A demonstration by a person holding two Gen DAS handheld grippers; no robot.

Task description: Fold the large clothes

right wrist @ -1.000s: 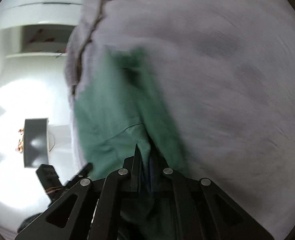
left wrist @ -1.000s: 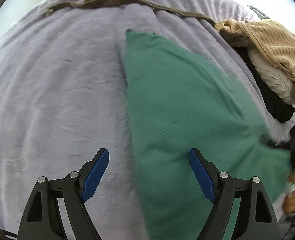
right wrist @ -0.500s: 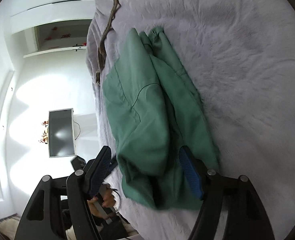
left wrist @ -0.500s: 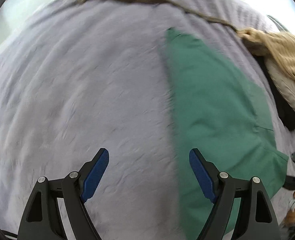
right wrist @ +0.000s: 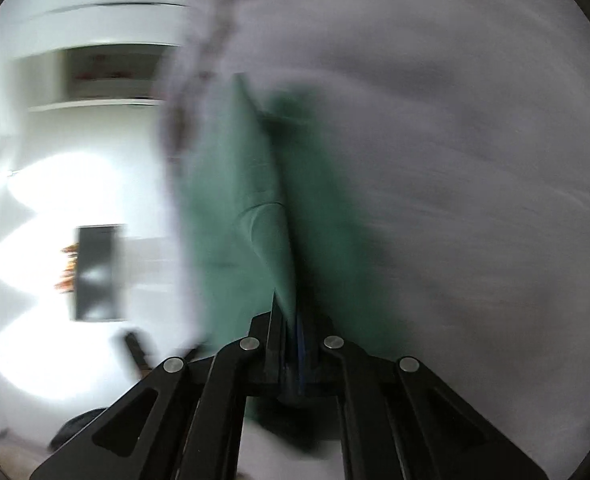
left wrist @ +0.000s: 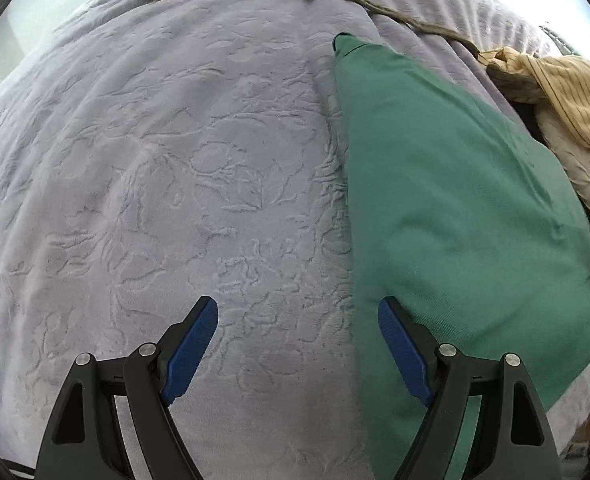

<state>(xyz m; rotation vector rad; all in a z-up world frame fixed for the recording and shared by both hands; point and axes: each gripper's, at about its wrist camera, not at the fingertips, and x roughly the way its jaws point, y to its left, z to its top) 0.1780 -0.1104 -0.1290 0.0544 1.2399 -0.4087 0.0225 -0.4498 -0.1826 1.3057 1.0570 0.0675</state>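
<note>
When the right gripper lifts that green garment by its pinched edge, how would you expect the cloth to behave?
The green garment will probably hang floppy: it lies soft and creased on the lilac blanket. It looks light, a thin fold rising into the right gripper. Held at one edge only, its layers may slide apart; the left gripper is open beside it.

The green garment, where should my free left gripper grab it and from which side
Probably the far pointed corner of the green garment, coming from its straight left edge over the lavender blanket. That edge lies flat and exposed; the right gripper already pinches the near end. The left gripper has its jaws open.
</note>
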